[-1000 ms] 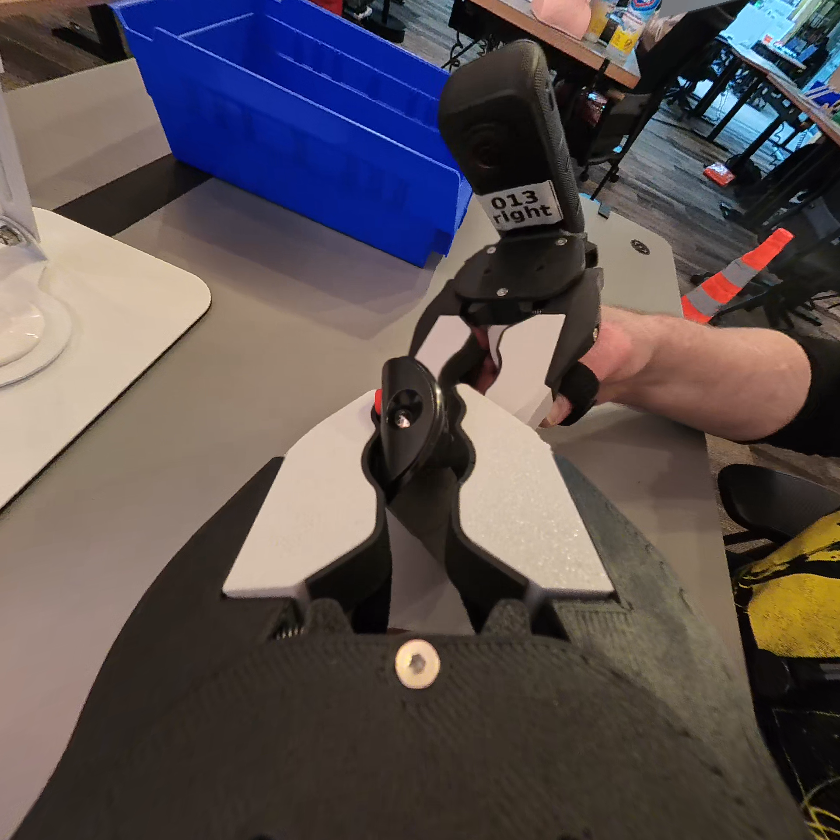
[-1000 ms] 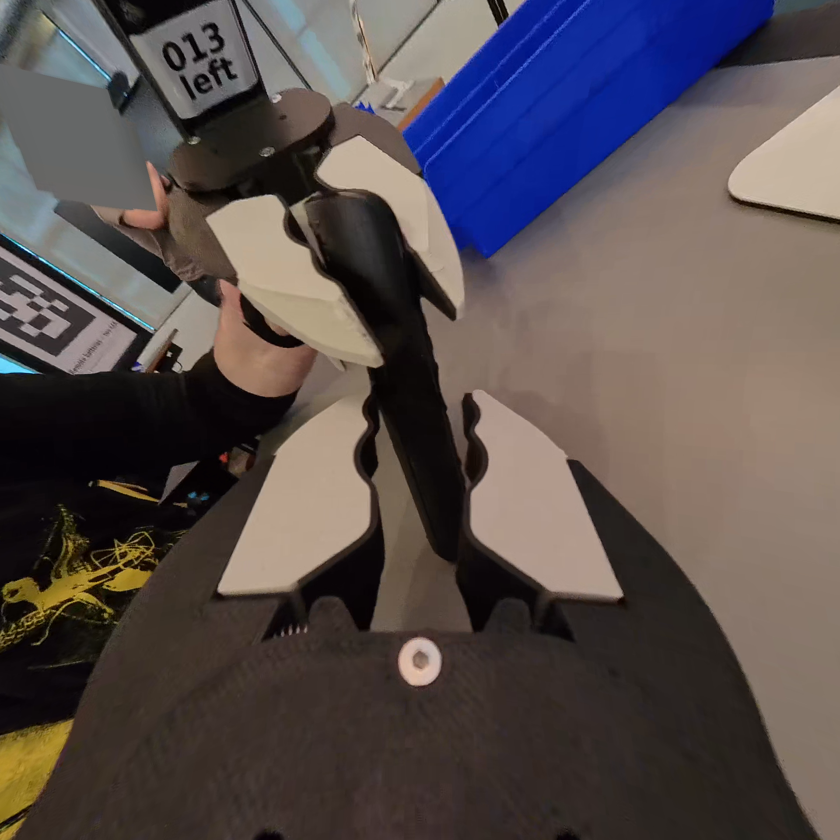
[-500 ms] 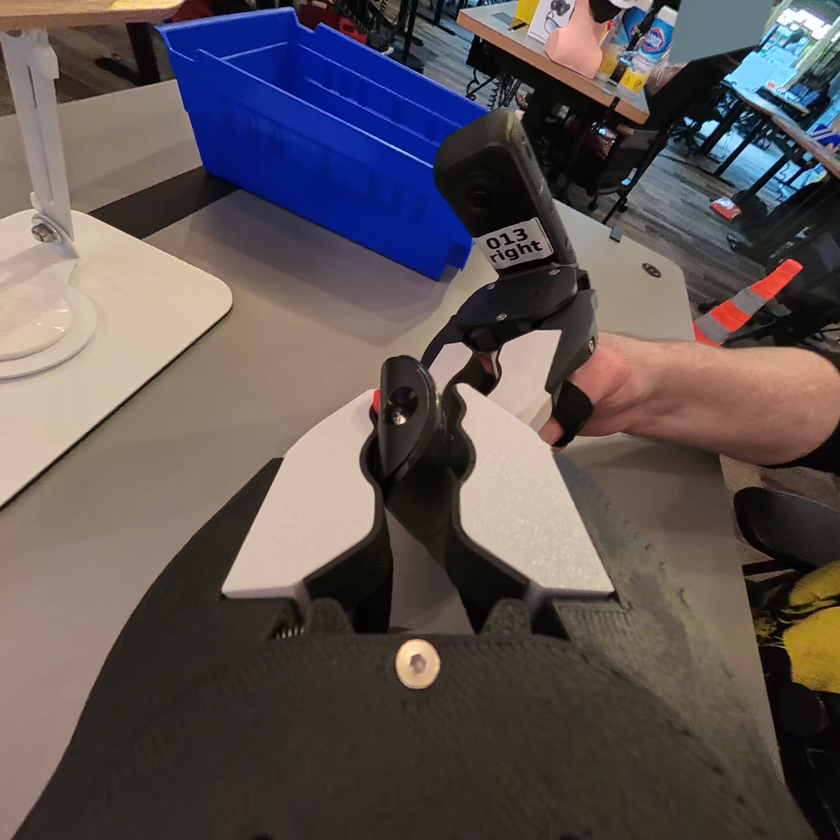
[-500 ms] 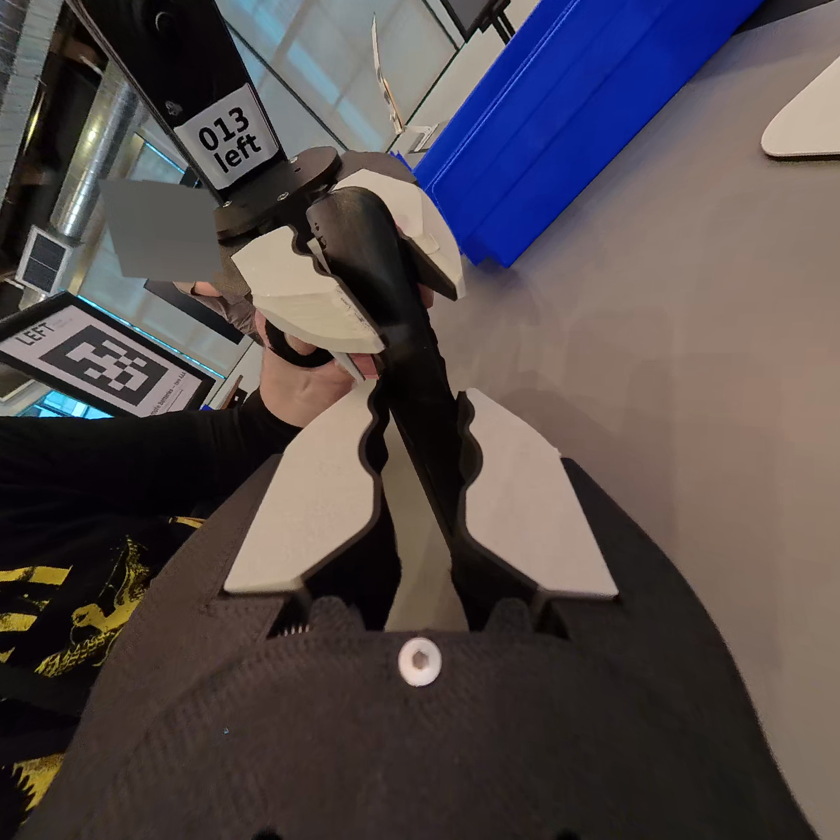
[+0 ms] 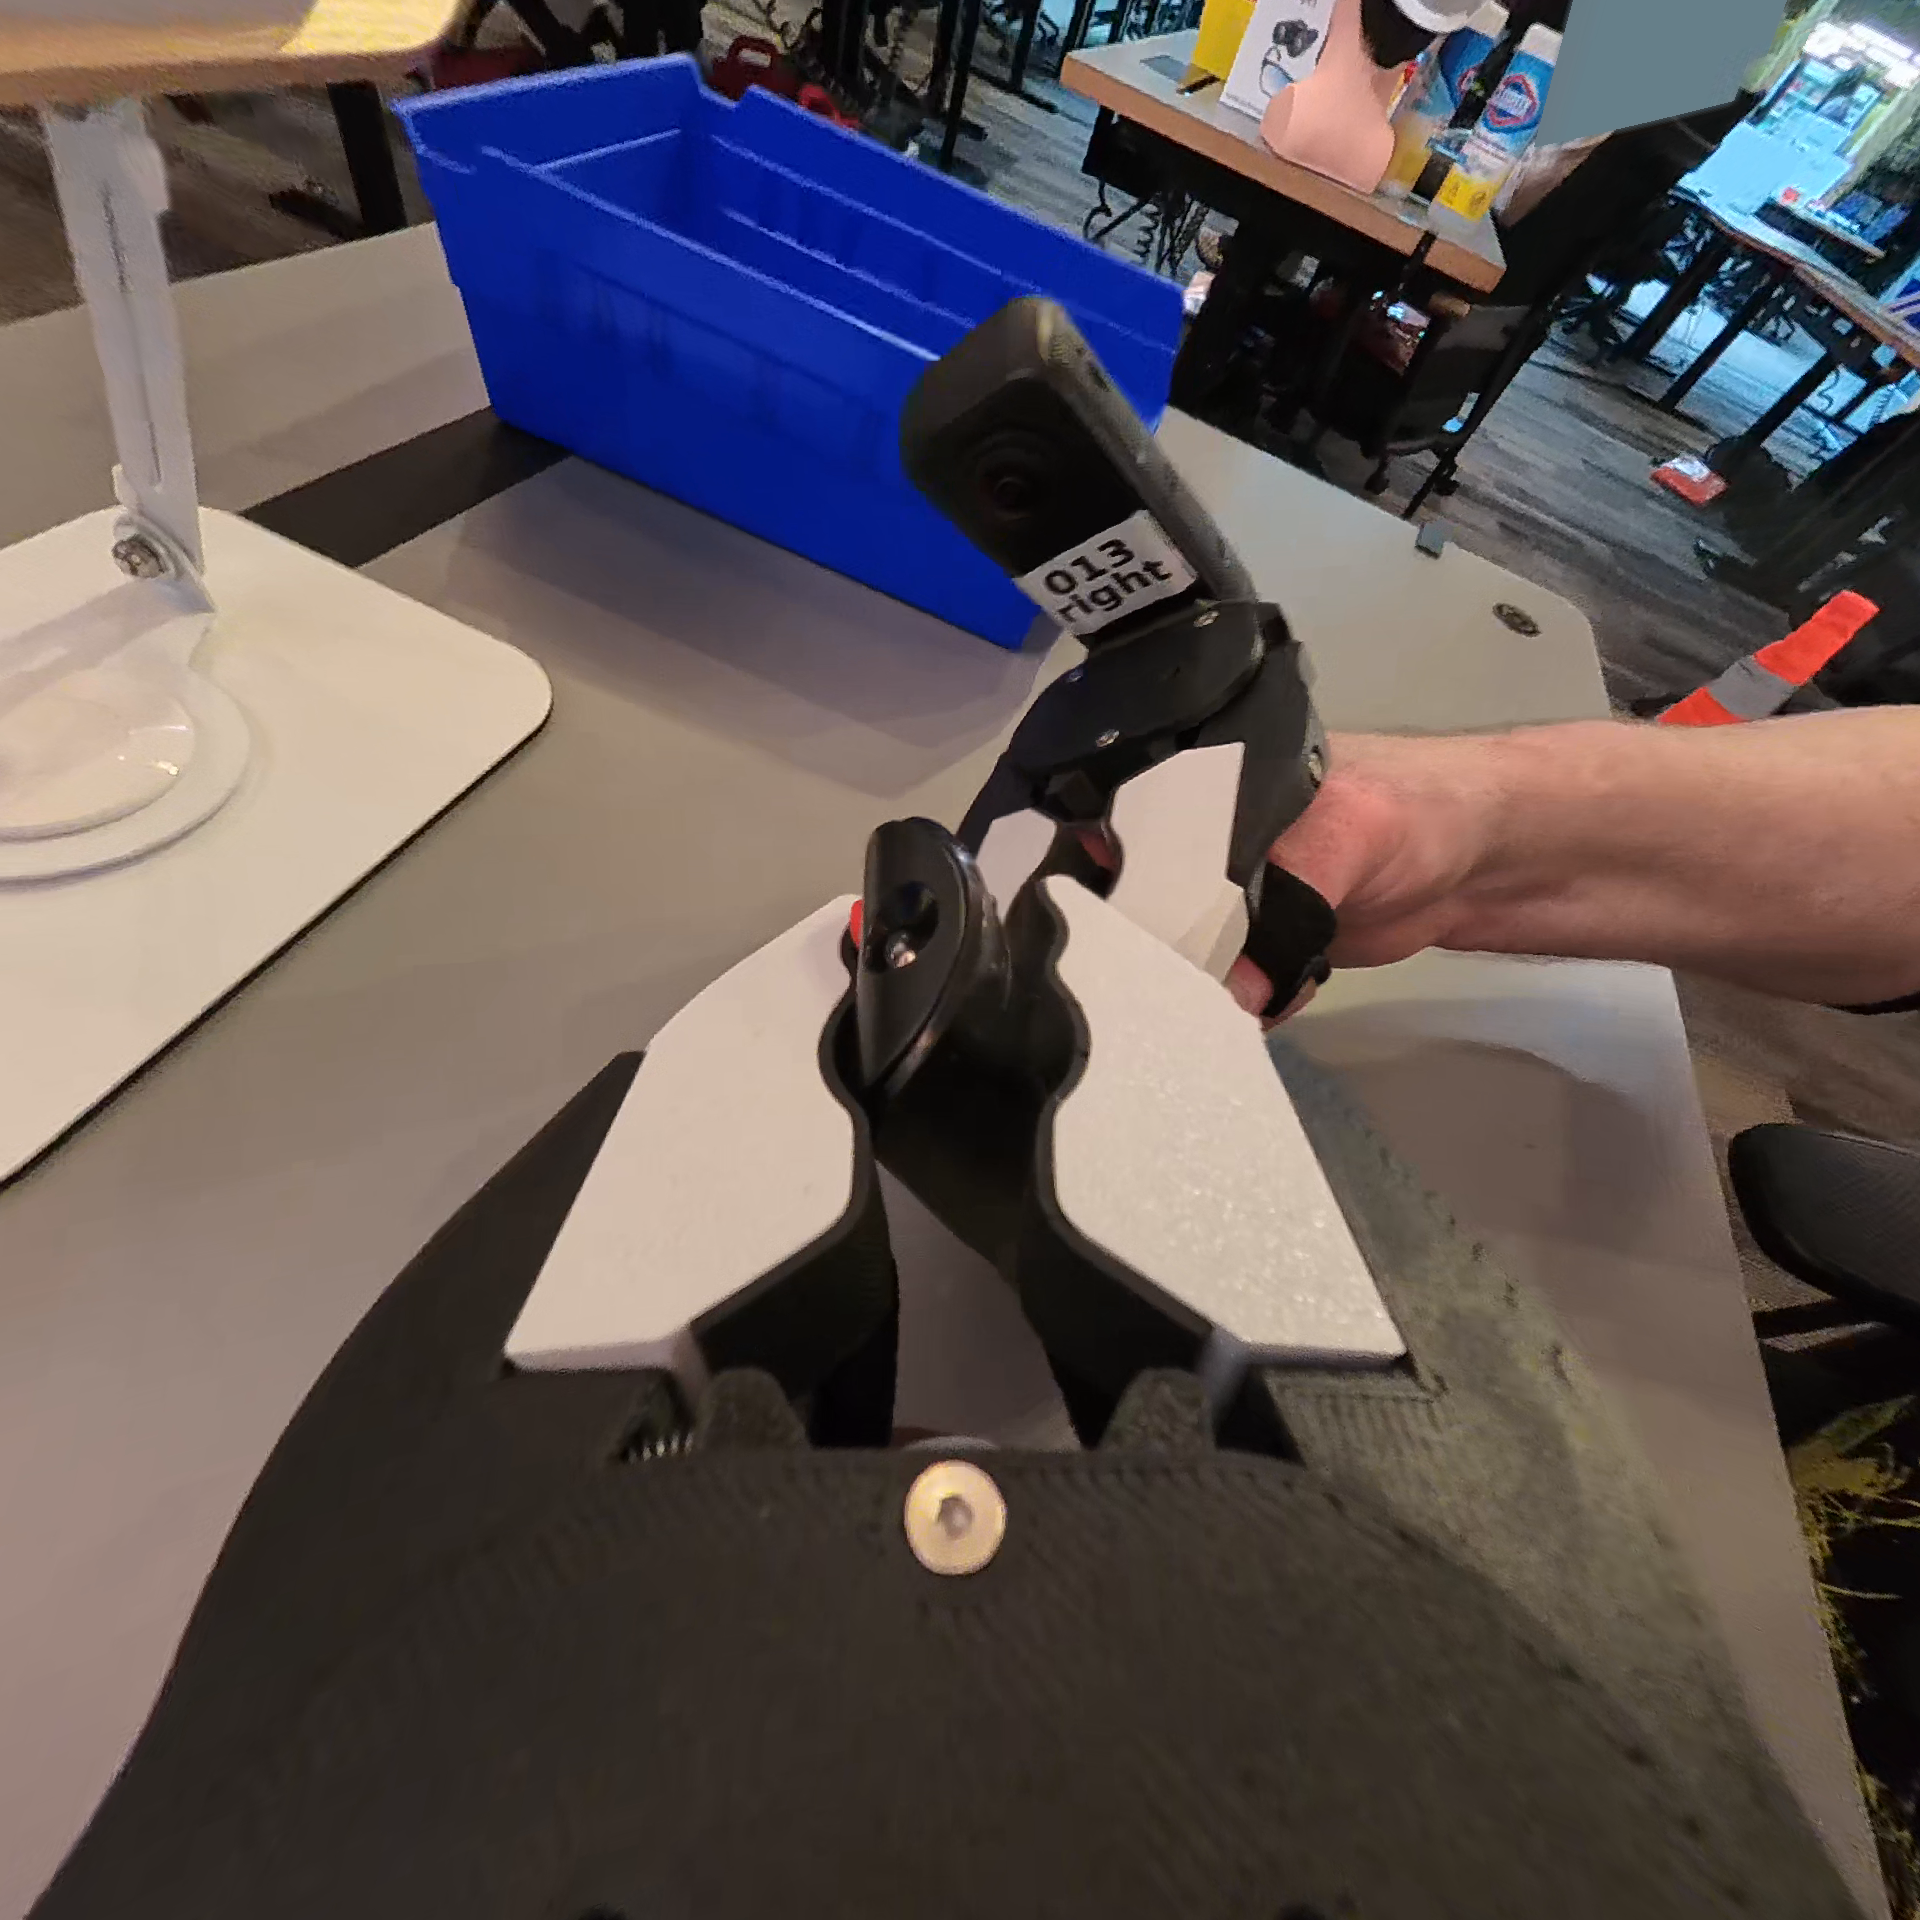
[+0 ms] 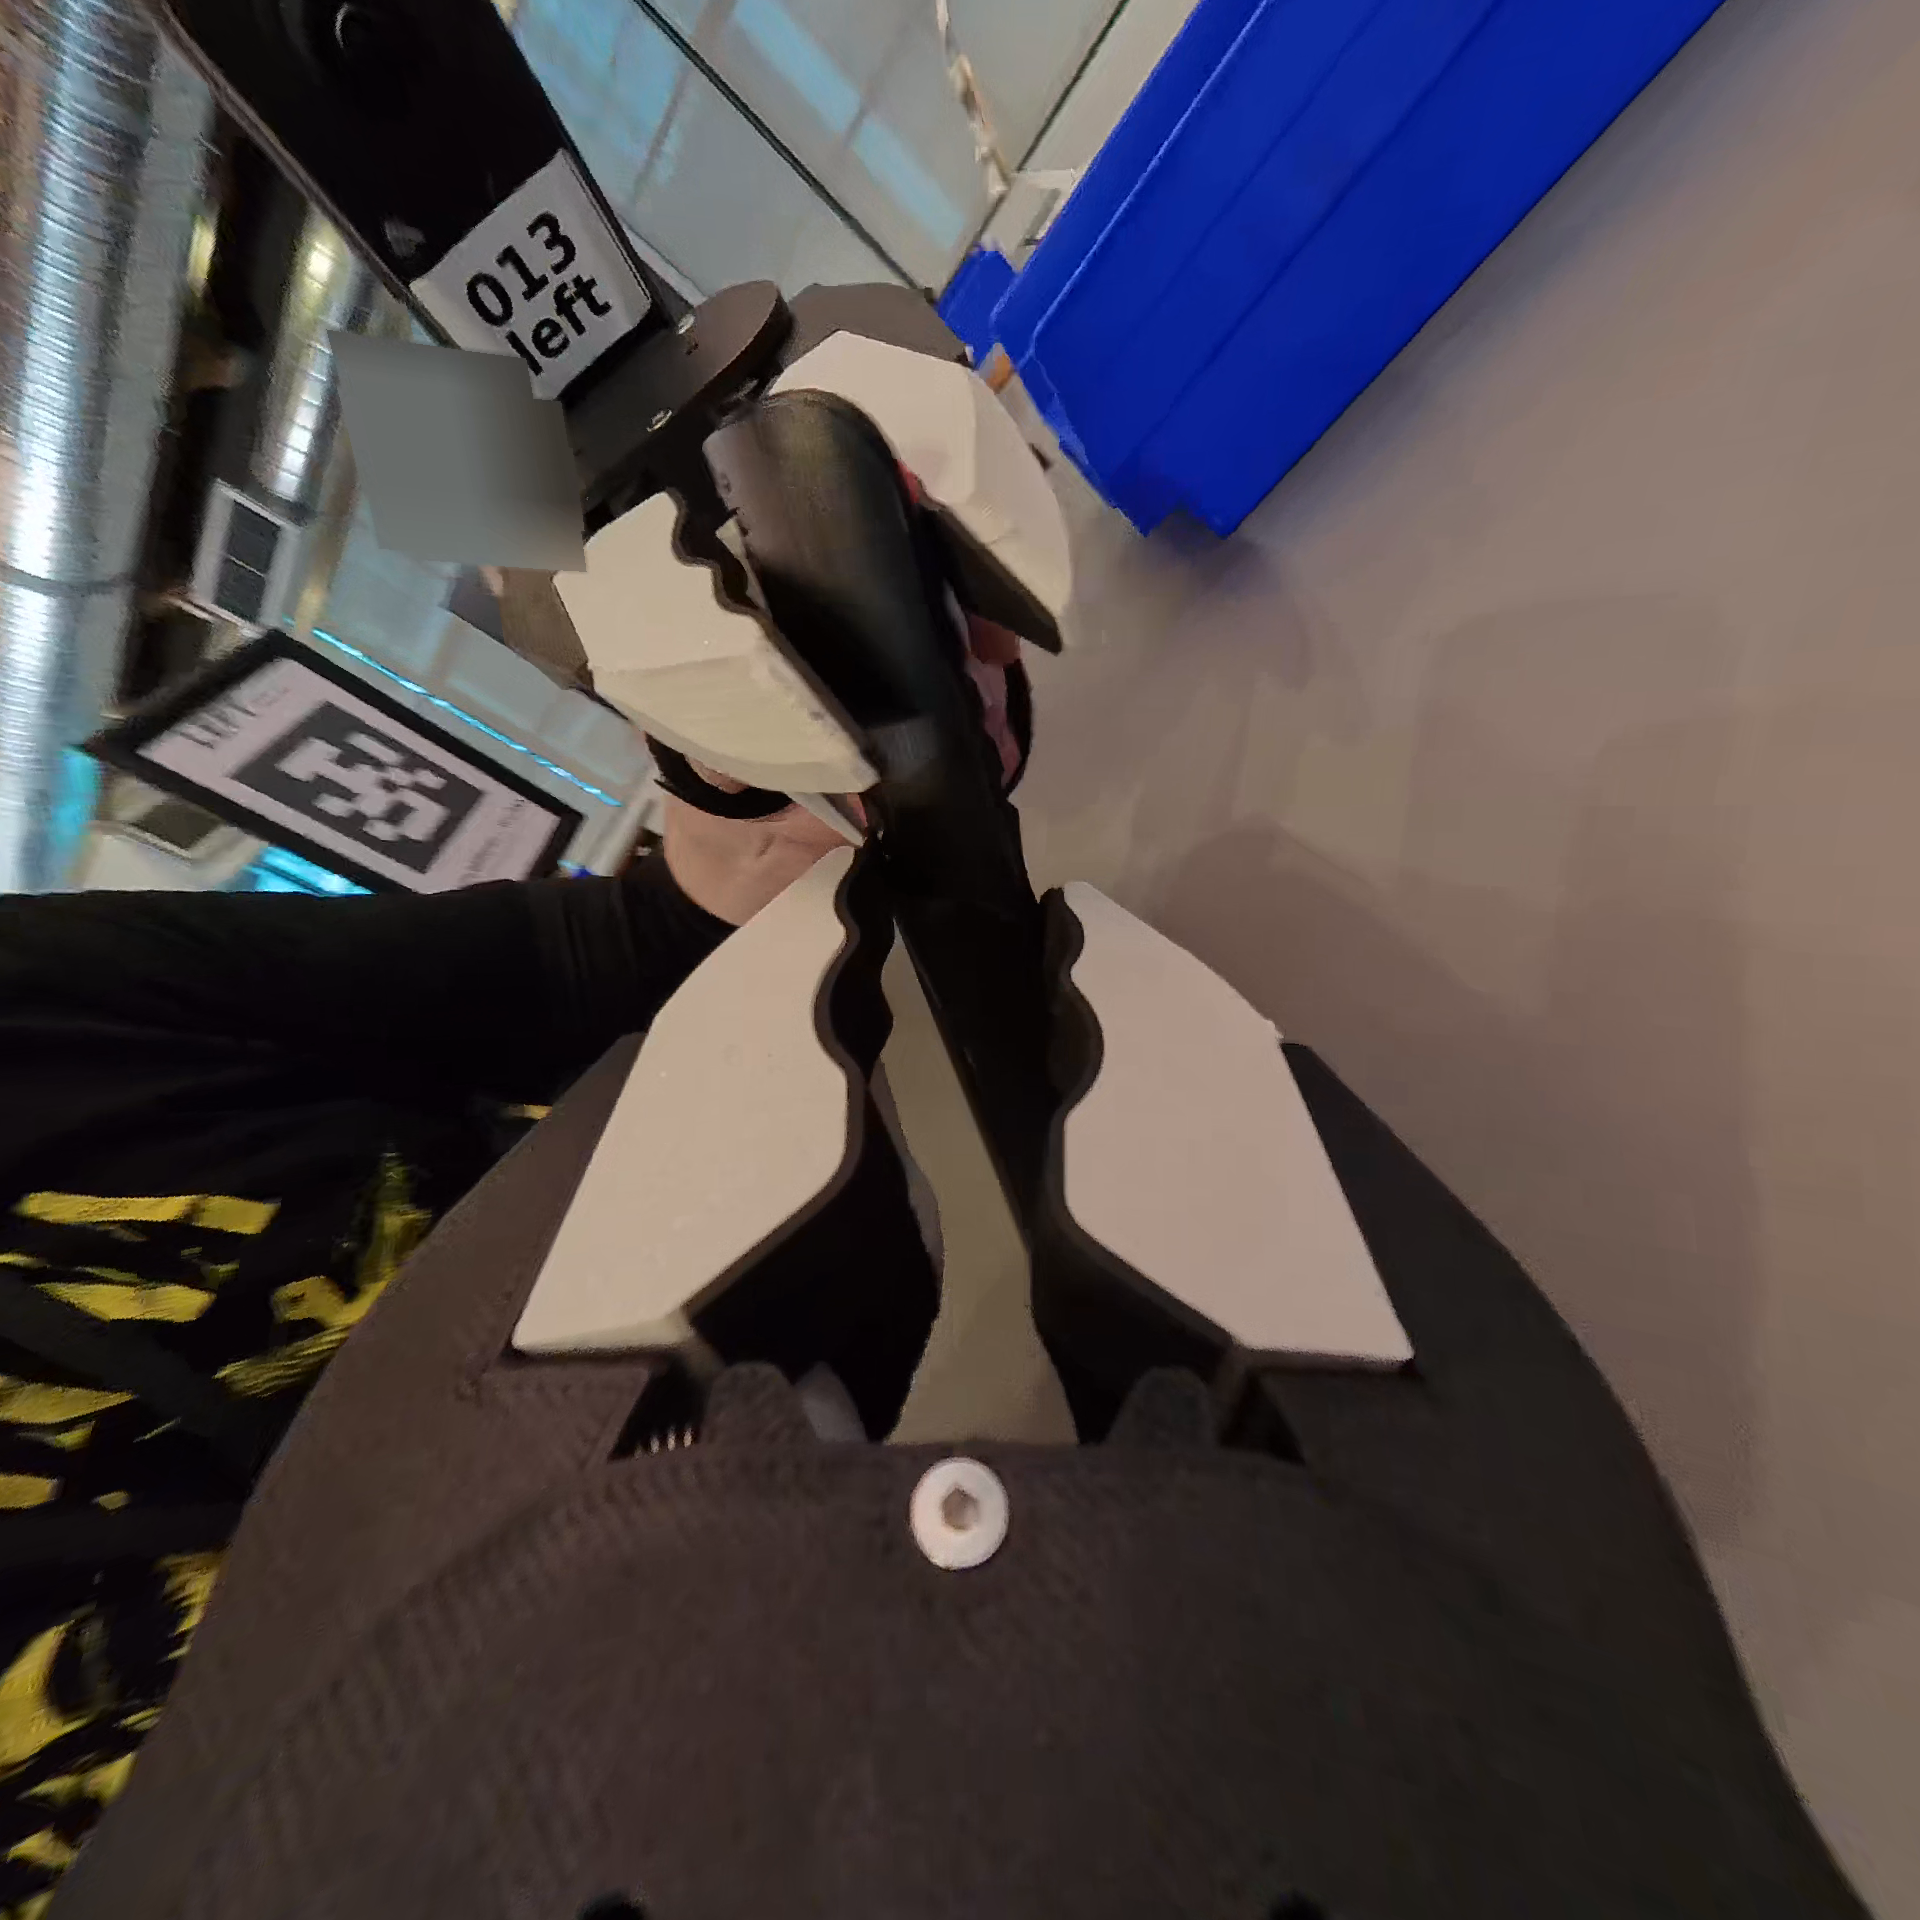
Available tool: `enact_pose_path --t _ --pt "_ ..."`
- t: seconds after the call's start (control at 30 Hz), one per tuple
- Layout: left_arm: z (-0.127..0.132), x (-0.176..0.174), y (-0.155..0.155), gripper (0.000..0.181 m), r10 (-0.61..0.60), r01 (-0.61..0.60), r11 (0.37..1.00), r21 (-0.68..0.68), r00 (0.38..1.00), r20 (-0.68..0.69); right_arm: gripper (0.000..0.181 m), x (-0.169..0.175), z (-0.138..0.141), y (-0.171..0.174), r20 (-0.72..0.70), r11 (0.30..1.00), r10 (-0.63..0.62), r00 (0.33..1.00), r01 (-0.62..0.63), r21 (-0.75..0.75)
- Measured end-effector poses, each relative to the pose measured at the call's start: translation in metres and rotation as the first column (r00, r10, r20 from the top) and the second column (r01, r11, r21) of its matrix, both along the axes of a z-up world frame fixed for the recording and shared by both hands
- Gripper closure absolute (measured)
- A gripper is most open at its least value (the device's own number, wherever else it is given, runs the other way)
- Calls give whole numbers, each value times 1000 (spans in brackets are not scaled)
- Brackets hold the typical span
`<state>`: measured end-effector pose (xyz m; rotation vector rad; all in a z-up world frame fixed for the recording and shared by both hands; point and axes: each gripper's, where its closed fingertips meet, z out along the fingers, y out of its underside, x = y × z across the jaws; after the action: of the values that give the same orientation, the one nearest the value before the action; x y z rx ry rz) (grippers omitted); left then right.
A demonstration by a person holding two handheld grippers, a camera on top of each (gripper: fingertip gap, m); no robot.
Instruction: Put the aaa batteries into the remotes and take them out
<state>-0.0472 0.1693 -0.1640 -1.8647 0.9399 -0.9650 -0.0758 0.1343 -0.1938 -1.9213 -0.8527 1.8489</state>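
Two tongs, left (image 5: 961, 1023) and right (image 6: 961, 956), both clamp one slim black plastic remote (image 6: 935, 831) above the grey table (image 5: 675, 831); no batteries visible, so progress unclear.

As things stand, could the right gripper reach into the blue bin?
Probably not yet: the right gripper is shut on the black remote, which the left gripper also clamps. The blue bin sits open beyond.
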Motion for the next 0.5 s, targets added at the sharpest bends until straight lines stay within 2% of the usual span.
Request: enact_pose_path --t 0.2,0.5 --pt "10 12 -14 155 -37 39 997 64 999 -18 151 8 6 -11 -14 999 45 999 -46 -22" --pt "15 14 -26 156 -23 28 991 132 999 -36 149 10 7 -23 15 998 68 998 -68 -6"
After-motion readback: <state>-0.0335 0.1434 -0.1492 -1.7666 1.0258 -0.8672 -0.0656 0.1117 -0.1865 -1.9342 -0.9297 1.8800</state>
